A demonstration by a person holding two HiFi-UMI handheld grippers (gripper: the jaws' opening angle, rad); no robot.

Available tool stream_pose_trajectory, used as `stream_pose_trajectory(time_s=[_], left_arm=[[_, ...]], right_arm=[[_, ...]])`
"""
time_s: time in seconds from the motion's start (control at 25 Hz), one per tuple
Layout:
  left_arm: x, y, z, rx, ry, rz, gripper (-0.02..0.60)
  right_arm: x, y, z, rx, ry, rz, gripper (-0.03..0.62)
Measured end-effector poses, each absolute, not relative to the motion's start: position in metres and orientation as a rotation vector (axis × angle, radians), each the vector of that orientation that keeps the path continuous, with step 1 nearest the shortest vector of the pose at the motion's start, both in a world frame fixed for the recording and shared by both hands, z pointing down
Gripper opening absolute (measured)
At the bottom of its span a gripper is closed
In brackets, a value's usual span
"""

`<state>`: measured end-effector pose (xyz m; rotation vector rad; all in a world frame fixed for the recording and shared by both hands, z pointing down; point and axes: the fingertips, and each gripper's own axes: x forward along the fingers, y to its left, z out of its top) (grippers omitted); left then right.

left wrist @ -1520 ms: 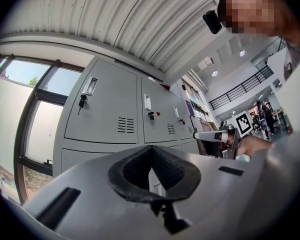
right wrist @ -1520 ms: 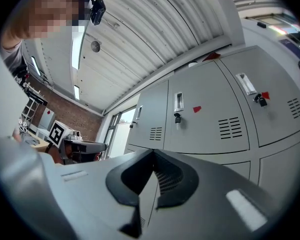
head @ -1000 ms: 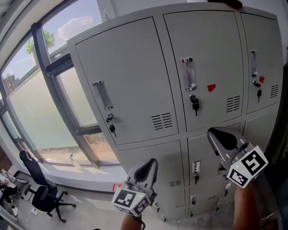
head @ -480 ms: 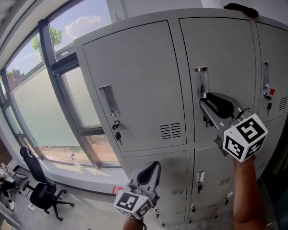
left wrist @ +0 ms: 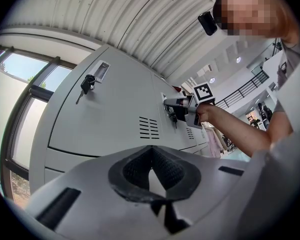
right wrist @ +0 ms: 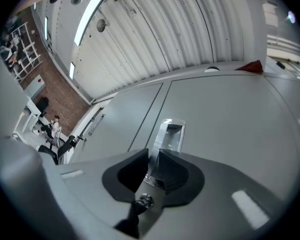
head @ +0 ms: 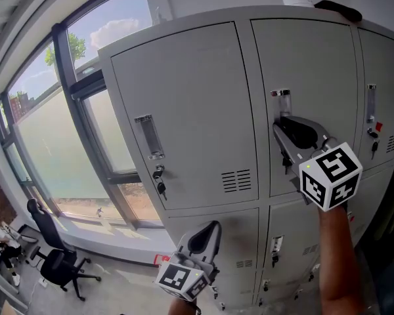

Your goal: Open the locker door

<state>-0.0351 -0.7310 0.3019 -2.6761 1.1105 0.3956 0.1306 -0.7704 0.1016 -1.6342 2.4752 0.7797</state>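
Our right hand-held gripper [right wrist: 153, 159] has reached the locker door [head: 308, 71] handle [right wrist: 171, 133], jaws closing round it, so we can pull soon; our left hand-held gripper [left wrist: 151, 154] is shut, empty.

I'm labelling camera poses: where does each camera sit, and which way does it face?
Head view: on the person's head, facing the grey metal lockers; shows left gripper, right gripper and right forearm.
Left gripper view: on the left gripper, along its shut, empty jaws, up across the lockers; shows the right forearm.
Right gripper view: on the right gripper, jaws closing round the chrome recessed handle.
Shared: head and right gripper views both show that handle.
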Motion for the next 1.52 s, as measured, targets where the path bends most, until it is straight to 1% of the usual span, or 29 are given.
stream_pose_trajectory(time_s=[0.2,0.68,1.16,1.52], left_arm=[[-0.035,-0.732,0.301,-2.677,1.101,0.399,0.006],[-0.024,-0.728,0.298,-2.682,1.068,0.408,0.006],[-0.023,-0.714,0.293,-2.682,1.053,0.418,0.006],[-0.025,-0.675,0.287,-2.68,1.007,0.429,0.006]], right_arm=[[0.13,-0.751,0.102,-1.552,2.477,0.763,0.051],[0.153,-0.642,0.098,-1.308,2.471,0.775,0.051],[0.161,-0.621,0.1,-1.391,2.403,0.863,0.043],[0.167,-0.6,0.143,-1.488,2.451,0.761,0.028]])
